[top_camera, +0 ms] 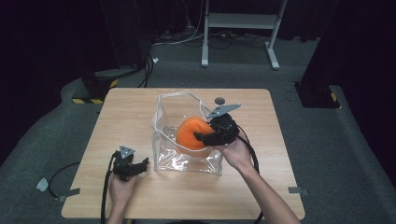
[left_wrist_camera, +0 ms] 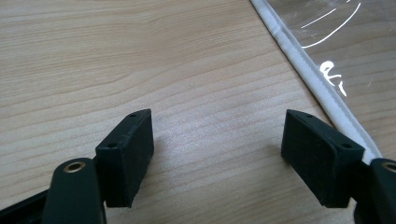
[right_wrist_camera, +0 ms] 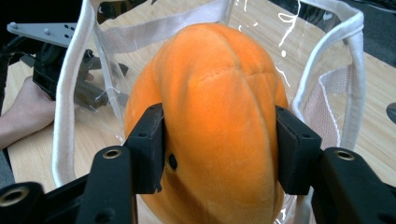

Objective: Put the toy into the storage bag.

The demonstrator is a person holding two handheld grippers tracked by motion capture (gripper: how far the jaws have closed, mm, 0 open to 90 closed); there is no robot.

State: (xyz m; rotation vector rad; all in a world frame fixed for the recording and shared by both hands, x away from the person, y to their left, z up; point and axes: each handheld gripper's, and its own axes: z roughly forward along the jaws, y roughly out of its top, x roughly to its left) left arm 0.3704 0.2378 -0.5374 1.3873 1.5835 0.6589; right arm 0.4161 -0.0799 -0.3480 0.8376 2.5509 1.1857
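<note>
Pumpkin plush point(right_wrist_camera: 215, 126), orange and soft with stitched ribs, sits between the two black pads point(right_wrist_camera: 148, 149) of the right gripper point(top_camera: 212, 135), which press against its flanks: the fabric bulges around the pads, so this reads as a grip, though not a tight one. Whether the toy's weight already rests on the bag's bottom I cannot tell. Outward from the pads, the right gripper reaches over the near right edge of the clear bag point(top_camera: 161, 116), whose white-trimmed rim stands open around the toy on every side. In the high view the plush shows orange through the transparent wall, in the right part of the bag and about level with its rim. The person's right hand point(top_camera: 237, 154) carries the gripper from the near right.

The left gripper point(top_camera: 133, 166) rests low on the wooden table point(top_camera: 126, 116), just left of the bag's lower corner. Its jaws stand wide apart with bare wood between them; the bag's white seam point(left_wrist_camera: 322, 93) runs close past one pad point(left_wrist_camera: 322, 156) but is not pinched. The left hand point(top_camera: 120, 189) lies behind it at the table's near edge.

As a judgement: the placing is nearly done. The toy is inside the bag's mouth; what is left is to let it go fully, see that it settles to the bottom, and lift the right gripper clear of the rim without dragging the soft wall along. The bag is not being steadied by the left side.
</note>
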